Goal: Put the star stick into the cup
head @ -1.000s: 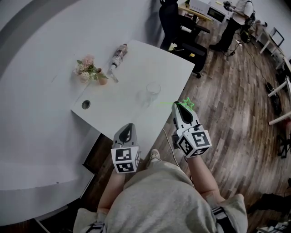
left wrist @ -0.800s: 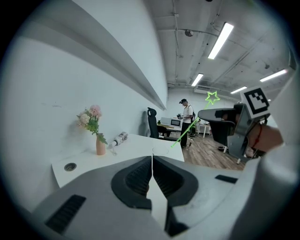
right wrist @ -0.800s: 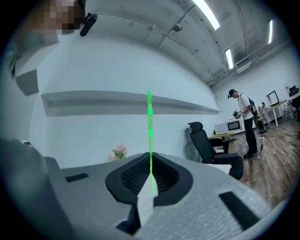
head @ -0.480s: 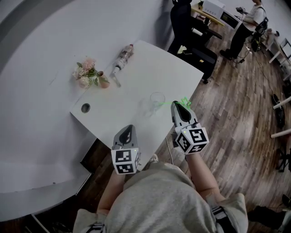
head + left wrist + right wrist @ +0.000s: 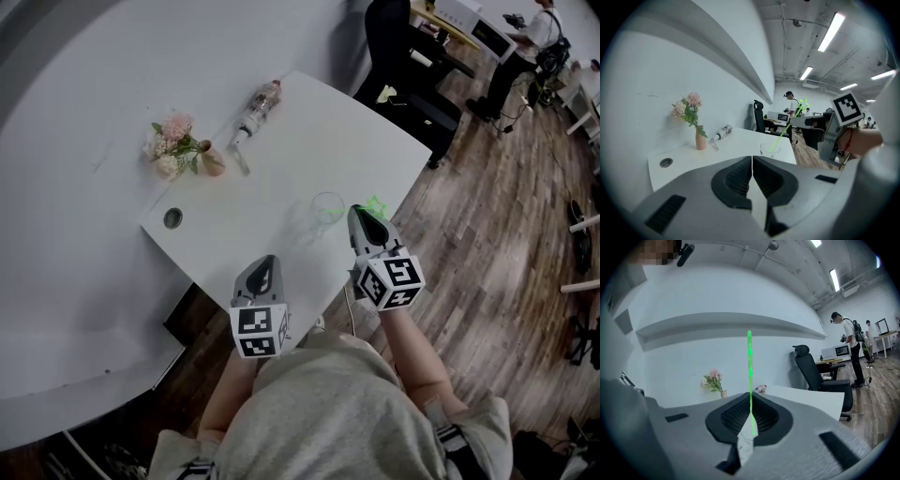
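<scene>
green star stick (image 5: 749, 366) is clamped in the right gripper (image 5: 361, 216), thin end slanted down to the mouth of the clear cup (image 5: 328, 206) on the white table (image 5: 281, 150); left gripper (image 5: 265, 270) is kept closed, empty.

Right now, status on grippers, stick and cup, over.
Left gripper shut, empty. Right gripper shut on star stick, lower tip at cup mouth, not released. Nothing in the way; vase and bottle stand well off.
</scene>
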`<state>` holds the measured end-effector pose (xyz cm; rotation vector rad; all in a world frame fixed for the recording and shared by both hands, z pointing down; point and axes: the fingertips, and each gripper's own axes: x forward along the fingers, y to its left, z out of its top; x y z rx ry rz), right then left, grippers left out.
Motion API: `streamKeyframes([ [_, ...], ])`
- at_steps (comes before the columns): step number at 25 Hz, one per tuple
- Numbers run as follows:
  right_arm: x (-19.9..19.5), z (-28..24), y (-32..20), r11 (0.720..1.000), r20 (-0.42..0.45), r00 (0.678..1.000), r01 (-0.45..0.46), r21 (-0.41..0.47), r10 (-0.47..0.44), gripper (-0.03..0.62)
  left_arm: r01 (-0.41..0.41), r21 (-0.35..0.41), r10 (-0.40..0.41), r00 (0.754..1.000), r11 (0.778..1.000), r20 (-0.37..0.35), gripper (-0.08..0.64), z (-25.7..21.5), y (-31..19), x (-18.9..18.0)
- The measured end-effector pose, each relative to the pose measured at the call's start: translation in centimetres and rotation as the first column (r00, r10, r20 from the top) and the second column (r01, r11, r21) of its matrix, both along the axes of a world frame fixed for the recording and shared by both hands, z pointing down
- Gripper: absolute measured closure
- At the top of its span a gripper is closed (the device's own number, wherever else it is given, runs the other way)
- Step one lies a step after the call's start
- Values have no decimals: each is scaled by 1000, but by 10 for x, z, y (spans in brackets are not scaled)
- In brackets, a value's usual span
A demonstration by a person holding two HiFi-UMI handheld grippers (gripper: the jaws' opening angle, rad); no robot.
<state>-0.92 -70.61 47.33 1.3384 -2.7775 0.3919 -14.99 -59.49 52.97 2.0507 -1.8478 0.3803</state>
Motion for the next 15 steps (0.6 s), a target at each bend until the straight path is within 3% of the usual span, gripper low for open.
streamKeyframes([
  [15, -5, 49, -21, 995, -18, 999, 38, -94, -40, 580, 32, -31, -32, 999, 999, 23, 551, 16, -15, -1],
])
